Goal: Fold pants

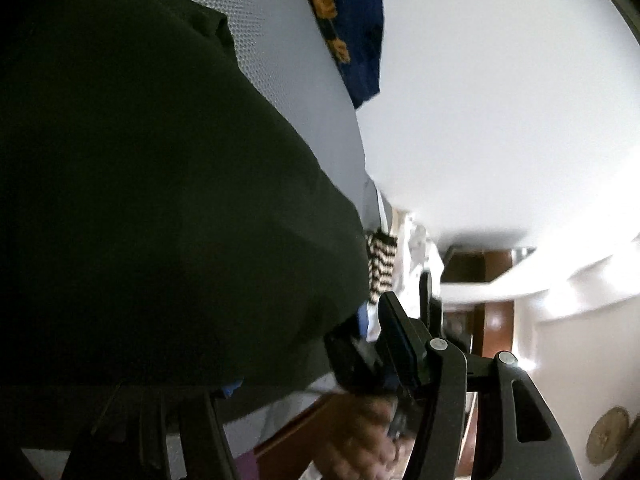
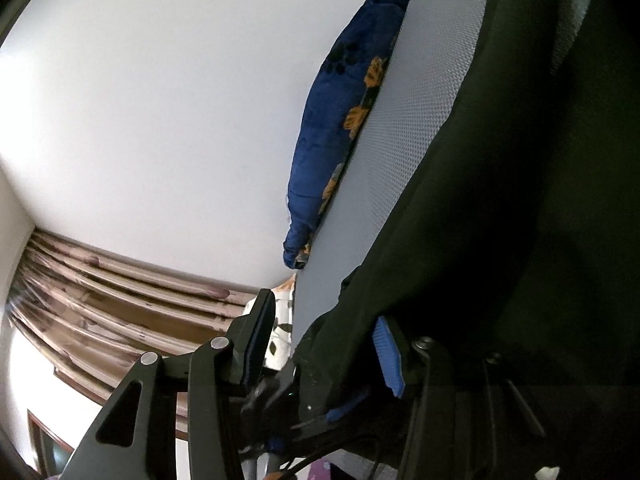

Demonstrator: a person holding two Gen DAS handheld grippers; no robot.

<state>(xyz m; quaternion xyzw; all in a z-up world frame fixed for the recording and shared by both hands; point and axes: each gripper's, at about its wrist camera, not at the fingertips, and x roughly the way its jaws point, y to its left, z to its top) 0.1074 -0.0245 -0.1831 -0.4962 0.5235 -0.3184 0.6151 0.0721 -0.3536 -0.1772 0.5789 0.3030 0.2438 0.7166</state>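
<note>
The dark green pants (image 1: 152,200) fill the left of the left wrist view and drape over the left finger of my left gripper (image 1: 312,360); only its right finger (image 1: 400,332) shows, and the jaws stand apart with cloth hanging between. In the right wrist view the pants (image 2: 500,200) cover the right side. My right gripper (image 2: 324,332) has its jaws wide apart; the left finger (image 2: 258,332) is free, and the blue-padded right finger (image 2: 386,352) lies against the pants' edge. Both cameras are tilted, looking up toward the ceiling.
A grey textured bed surface (image 2: 400,140) lies under the pants, with a blue flowered blanket (image 2: 324,140) beside it, also in the left wrist view (image 1: 348,20). Brown curtains (image 2: 100,300) hang at lower left. The other gripper and a hand (image 1: 360,432) show low down.
</note>
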